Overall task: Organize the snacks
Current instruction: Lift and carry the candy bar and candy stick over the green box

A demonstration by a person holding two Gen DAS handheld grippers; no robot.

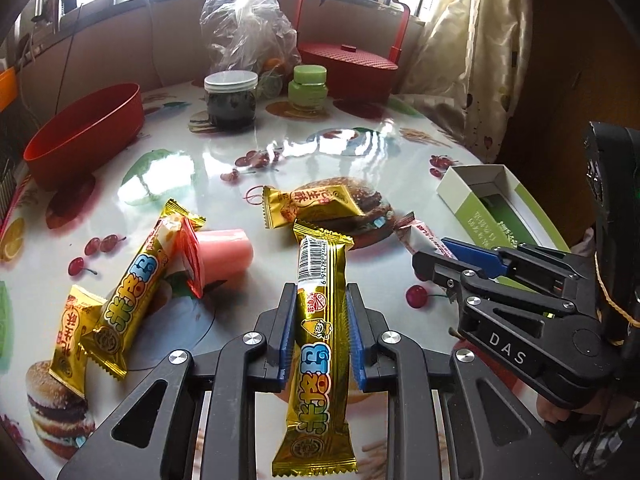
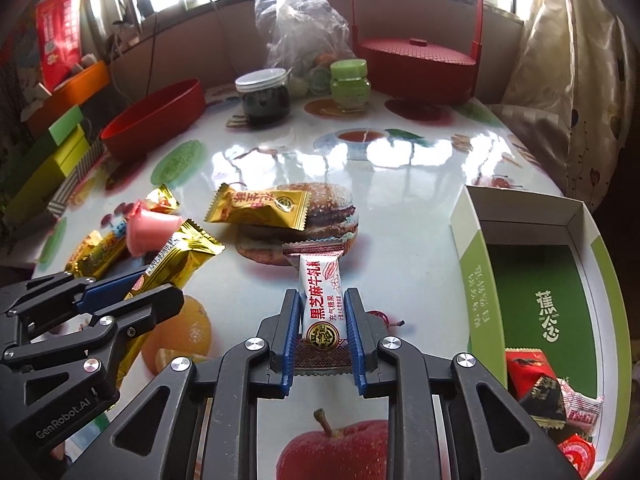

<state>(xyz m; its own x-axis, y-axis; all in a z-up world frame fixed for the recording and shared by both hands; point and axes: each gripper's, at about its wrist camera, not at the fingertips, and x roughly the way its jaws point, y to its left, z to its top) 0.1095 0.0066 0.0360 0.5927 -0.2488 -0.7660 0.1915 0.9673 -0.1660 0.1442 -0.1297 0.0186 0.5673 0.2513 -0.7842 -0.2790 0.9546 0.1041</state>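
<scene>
- Left tongs (image 1: 322,322) are closed down to the width of a long gold snack bar (image 1: 318,344), blue pads pressed on both its sides; the wrapper runs forward between them, barcode end ahead, digits "6 914782" readable.
- Right tongs (image 2: 322,332) are likewise pinched on a white nougat candy (image 2: 320,300), printed in red with 黑芝麻牛轧糖 and a round gold seal near the back end.
- Left of the left tongs, a second gold bar (image 1: 132,292) lies slanted on the tabletop (image 1: 304,152), its far end touching a pink jelly cup (image 1: 218,258) tipped on its side.
- A small gold peanut-candy packet (image 1: 72,320) sits further left, partly under that bar.
- Ahead of both tongs, another gold packet (image 2: 260,208) rests on the printed hamburger.
- Right of the right tongs, an open green-and-white box (image 2: 476,280) carries the characters 蕉公; red and black wrapped sweets (image 2: 540,392) lie in its near corner.
- Far ahead: a red bowl (image 2: 156,116) to the left, a dark jar with a white lid (image 2: 262,96), a green-lidded jar (image 2: 350,86), a crumpled clear plastic bag (image 2: 300,20), and a red lidded basket with handle (image 2: 420,68).
- The right tool's body reads "DAS", the left's "GenRobot.AI".
</scene>
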